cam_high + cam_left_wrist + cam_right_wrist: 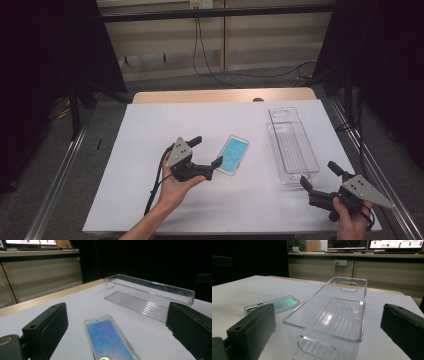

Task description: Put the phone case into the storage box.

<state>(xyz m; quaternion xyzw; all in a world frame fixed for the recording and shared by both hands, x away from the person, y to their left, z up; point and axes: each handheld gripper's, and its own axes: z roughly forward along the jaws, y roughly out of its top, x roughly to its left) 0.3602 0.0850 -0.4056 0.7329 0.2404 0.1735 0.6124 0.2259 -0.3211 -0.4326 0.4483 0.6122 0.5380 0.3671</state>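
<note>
In the high view, the left tool sits just beside the near end of a phone case that lies flat on the white bench. Its jaws are spread wide and hold nothing. The right tool is also spread and empty, near the short end of a clear plastic bin that stands to the right of the case, apart from it. The work looks barely begun: the case is not yet gripped and the bin is empty, so the pick-up and any move toward the bin are still ahead. There is bare bench all around the case, but the bin stands close to the right edge of the bench.

In the left gripper view, the phone case lies between the two black jaws and points away from the camera, with clear room on both sides. Neither jaw touches it. The clear bin lies beyond, with open white surface between the two.

In the right gripper view, the bin stands upright between the spread jaws, open side up, with its near wall closest. The jaws are clear of its walls. The phone case lies to the left of the bin with a gap between them, and nothing blocks the way from case to bin.
</note>
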